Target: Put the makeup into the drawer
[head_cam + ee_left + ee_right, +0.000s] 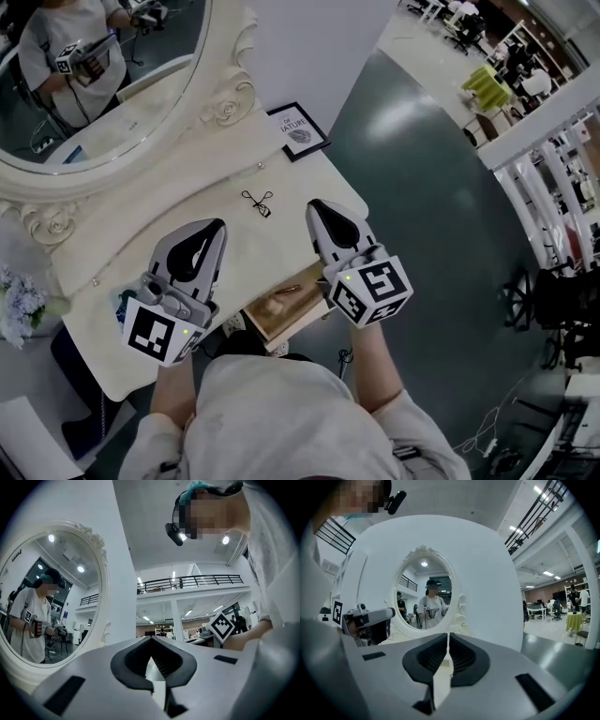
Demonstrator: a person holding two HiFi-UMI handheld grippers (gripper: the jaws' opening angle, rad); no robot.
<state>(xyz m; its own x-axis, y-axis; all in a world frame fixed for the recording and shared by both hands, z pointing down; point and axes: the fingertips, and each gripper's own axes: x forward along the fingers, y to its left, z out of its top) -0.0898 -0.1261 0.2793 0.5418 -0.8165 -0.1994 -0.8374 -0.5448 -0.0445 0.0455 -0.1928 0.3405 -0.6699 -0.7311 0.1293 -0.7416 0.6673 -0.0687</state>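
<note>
The left claw (218,226) hung over the white desk (178,192), and its own view (151,641) showed the jaws meeting at the tips with nothing between them. Ahead of it and slightly to its right, between the two claws' tips, lay the makeup tool (258,203). It was a small black piece of thin wire-like loops, flat on the desk top and apart from both claws.

Behind the tips, between the two claw bodies and nearer the person, the drawer (267,325) stood pulled out. A slim brownish stick (286,290) lay inside it, too small to identify.

The right claw (314,204) sat just right of the black tool. In its own view (448,637) the jaws were drawn together to a thin slit and were empty, pointing toward the oval mirror (424,592).
</note>
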